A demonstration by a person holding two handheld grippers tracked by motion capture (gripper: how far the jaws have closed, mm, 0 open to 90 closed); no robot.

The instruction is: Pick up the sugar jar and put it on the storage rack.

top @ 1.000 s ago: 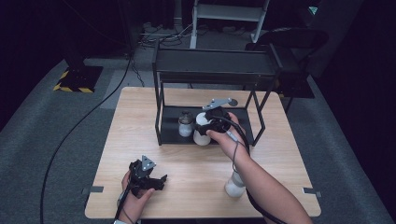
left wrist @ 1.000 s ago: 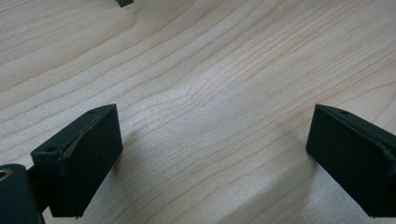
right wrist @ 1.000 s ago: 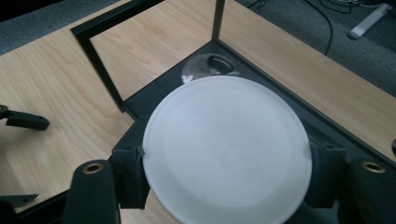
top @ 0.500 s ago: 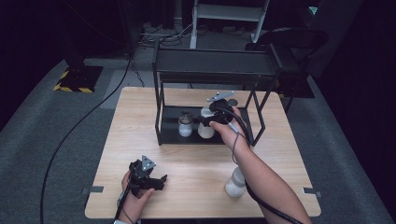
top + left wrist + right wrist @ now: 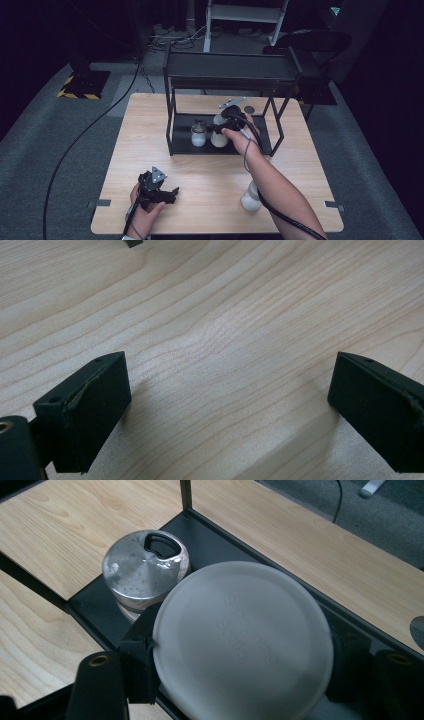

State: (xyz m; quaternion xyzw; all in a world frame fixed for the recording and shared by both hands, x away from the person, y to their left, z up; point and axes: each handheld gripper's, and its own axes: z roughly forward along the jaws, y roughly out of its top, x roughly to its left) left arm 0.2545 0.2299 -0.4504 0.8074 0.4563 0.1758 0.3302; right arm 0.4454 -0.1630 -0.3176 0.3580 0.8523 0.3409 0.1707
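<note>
on the black rack's (image 5: 260, 148) lower shelf, right gripper (image 5: 240, 650) jaws clamp a white bottle (image 5: 243, 642); left gripper (image 5: 225, 405) jaws gape empty

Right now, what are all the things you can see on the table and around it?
Table: one, light wood, middle of the room.
Rack: one, black metal with two shelves, back of the table.
Jar with metal lid: one, whitish, on the rack's bottom shelf.
Bottle: one, white, on the bottom shelf beside the jar, gripped by the right tool.
Second bottle: one, white, near the table's front right.
Chair: one, black, behind the table.
Floor cable: one, black, left of the table.
Left tool: one, black, open, at the table's front left.
Right tool: one, black, closed on the bottle.
</note>
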